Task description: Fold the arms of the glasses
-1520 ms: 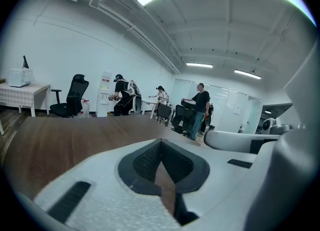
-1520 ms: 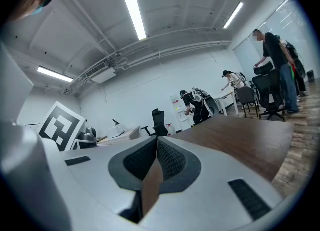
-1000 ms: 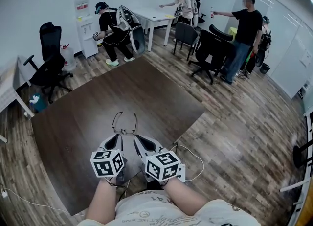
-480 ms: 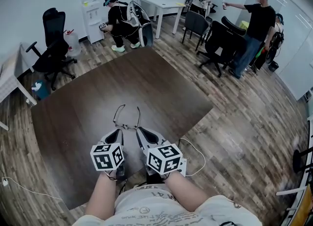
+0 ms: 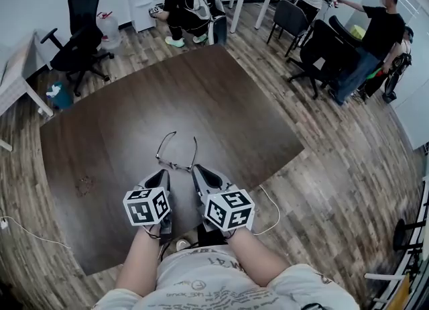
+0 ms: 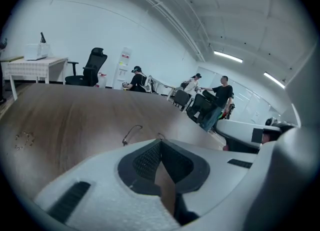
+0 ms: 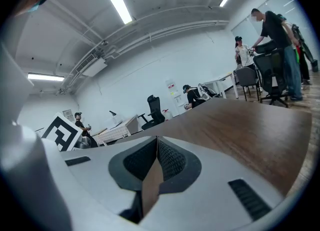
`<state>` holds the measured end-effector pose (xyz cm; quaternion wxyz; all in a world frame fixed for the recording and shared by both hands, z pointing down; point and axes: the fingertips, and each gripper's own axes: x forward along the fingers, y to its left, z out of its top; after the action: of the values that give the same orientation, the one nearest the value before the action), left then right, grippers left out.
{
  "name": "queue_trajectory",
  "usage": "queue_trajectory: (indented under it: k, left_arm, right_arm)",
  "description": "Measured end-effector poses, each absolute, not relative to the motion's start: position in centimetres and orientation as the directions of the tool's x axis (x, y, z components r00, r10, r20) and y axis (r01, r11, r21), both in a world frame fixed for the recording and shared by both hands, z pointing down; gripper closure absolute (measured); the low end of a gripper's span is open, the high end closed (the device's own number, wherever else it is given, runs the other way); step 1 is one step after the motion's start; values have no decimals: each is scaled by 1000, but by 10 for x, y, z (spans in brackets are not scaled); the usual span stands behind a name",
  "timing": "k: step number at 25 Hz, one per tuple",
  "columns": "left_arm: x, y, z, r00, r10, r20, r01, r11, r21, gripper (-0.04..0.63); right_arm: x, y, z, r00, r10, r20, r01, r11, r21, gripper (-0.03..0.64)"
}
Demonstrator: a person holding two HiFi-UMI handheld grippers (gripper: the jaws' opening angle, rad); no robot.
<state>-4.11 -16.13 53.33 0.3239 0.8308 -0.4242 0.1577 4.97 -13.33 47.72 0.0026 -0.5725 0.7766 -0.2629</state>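
Note:
A pair of thin wire-framed glasses point(image 5: 175, 165) lies on the dark brown table point(image 5: 127, 114), both arms spread and pointing away from me. My left gripper point(image 5: 163, 176) sits just behind the frame's left end, jaws shut with nothing between them. My right gripper point(image 5: 198, 170) sits just behind the frame's right end, also shut and empty. In the left gripper view the glasses point(image 6: 131, 133) show just beyond the closed fingertips point(image 6: 150, 151). The right gripper view shows only its closed jaws point(image 7: 157, 140) and bare table; the glasses are hidden there.
A faint ring-shaped mark point(image 5: 84, 184) is on the table at my left. A white cable point(image 5: 269, 211) loops over the floor past the table's right edge. Black office chairs point(image 5: 77, 40) and several people point(image 5: 365, 47) stand around the far side of the room.
Both grippers have sunk toward the table and edged forward, staying just behind the glasses. The head view has tipped further down. The jaws stay shut; the glasses have not moved.

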Motion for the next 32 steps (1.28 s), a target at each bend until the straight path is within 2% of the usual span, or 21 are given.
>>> queue_trajectory:
  k: [6,13,16,19,24,27,32]
  left_arm:
    - [-46,-185,563,534,-612,584,-845,-370,385,580]
    - [-33,-195,600,566,-560,605,-815,-270,512,573]
    - [-31,-200,615,578,-544,608,-793,-199,576,479]
    - [-32,-206,628,566,-546,617,-780,-111,616,479]
    - [-24,-211,651,623,-542,564,-590,147,794,479]
    - [-25,-210,665,626,-549,554,-486,281,828,479]
    - [-28,-219,676,603,-561,567,-443,355,823,479]
  right_arm:
    - [62,-160,503,-364,-863,350,-882,198,-428,601]
    - [77,-180,525,-379,-837,396,-878,189,-440,601]
    - [84,-189,531,-380,-830,407,-877,184,-443,601]
    - [89,-198,537,-382,-824,418,-877,180,-446,601]
    - [97,-213,547,-395,-809,435,-873,184,-452,601]
    - [97,-219,551,-411,-796,445,-869,195,-455,601]
    - [101,-232,557,-436,-775,458,-861,210,-463,601]
